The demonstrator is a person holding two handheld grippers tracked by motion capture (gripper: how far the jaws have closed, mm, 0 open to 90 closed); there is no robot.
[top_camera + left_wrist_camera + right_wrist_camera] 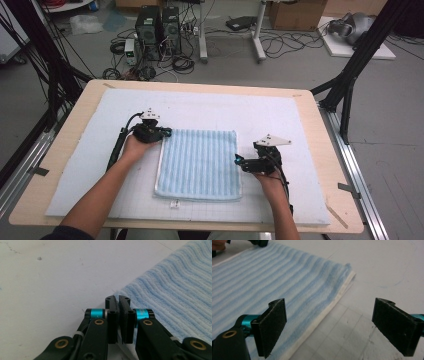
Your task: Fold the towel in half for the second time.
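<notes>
On the near part of the white mat (280, 115), the folded blue striped towel (200, 164) lies flat at the middle, its near edge close to the mat's near border. The right gripper (239, 161) sits low at the towel's right edge, about halfway along it, jaws spread wide with the edge between them but untouched. Farther off, the left gripper (167, 133) is at the far left corner, its jaws pressed together with the corner at their tips.
</notes>
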